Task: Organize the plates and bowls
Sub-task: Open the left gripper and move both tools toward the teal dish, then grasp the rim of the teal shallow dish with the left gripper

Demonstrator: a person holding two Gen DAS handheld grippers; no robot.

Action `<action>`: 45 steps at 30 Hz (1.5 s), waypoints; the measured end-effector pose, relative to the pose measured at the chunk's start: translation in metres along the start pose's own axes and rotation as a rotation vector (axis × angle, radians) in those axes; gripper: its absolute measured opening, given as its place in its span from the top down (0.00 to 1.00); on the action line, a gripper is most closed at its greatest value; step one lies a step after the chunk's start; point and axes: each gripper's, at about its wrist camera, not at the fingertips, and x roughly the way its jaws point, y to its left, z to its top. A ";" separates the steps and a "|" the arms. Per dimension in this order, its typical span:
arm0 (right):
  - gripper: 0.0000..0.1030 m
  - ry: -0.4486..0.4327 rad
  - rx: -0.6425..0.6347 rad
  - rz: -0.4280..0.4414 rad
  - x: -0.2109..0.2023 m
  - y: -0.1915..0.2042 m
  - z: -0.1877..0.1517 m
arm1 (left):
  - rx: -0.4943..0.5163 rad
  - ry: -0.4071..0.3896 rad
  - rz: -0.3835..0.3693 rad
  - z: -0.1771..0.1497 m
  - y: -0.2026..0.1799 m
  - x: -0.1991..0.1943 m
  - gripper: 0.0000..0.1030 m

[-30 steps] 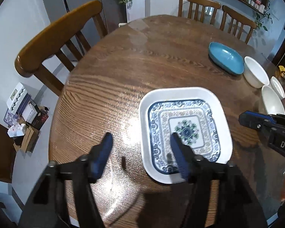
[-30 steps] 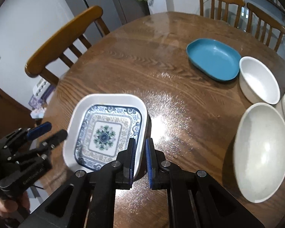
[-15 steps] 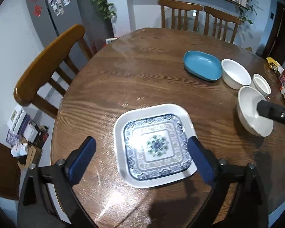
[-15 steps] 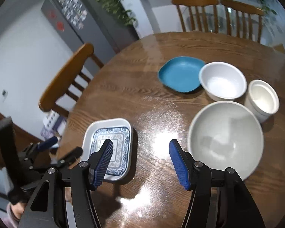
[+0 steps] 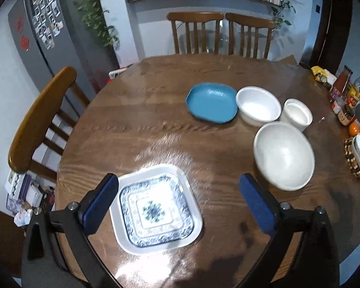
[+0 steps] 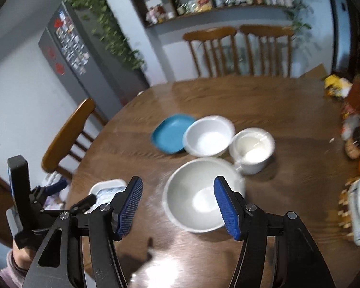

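Hand-held gripper (image 6: 177, 206) agape over three white bowls (image 6: 199, 196).

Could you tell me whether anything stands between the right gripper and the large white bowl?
Nothing visible does. The right gripper is open and empty, and only bare table lies before the large white bowl.

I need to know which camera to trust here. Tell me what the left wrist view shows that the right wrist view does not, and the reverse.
Left wrist only: the whole patterned square plate, lying flat between the open left gripper fingers.

Right wrist only: the open, empty right gripper, the left gripper from outside, and the hand holding it.

Both: the wooden table, blue plate, medium white bowl, white cup and large white bowl.
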 end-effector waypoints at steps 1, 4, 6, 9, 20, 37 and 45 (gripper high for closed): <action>0.39 -0.015 -0.004 -0.021 -0.007 -0.004 0.006 | 0.002 -0.008 -0.001 0.005 -0.001 -0.002 0.02; 0.39 -0.056 -0.014 -0.081 -0.027 -0.016 0.023 | 0.010 -0.051 0.007 0.026 -0.003 -0.014 0.02; 0.39 -0.079 -0.029 -0.107 -0.038 -0.018 0.037 | 0.013 -0.088 0.022 0.043 -0.003 -0.024 0.02; 0.39 -0.103 -0.063 -0.138 -0.049 -0.015 0.056 | 0.013 -0.131 0.036 0.064 -0.001 -0.036 0.02; 0.39 -0.061 -0.151 -0.108 -0.021 0.018 0.115 | -0.010 -0.183 0.029 0.122 0.011 -0.032 0.01; 0.39 0.310 -0.194 -0.069 0.207 0.016 0.105 | -0.123 0.127 0.008 0.102 0.021 0.150 0.03; 0.39 0.387 -0.185 -0.061 0.275 -0.001 0.106 | -0.101 0.188 -0.011 0.104 0.005 0.201 0.16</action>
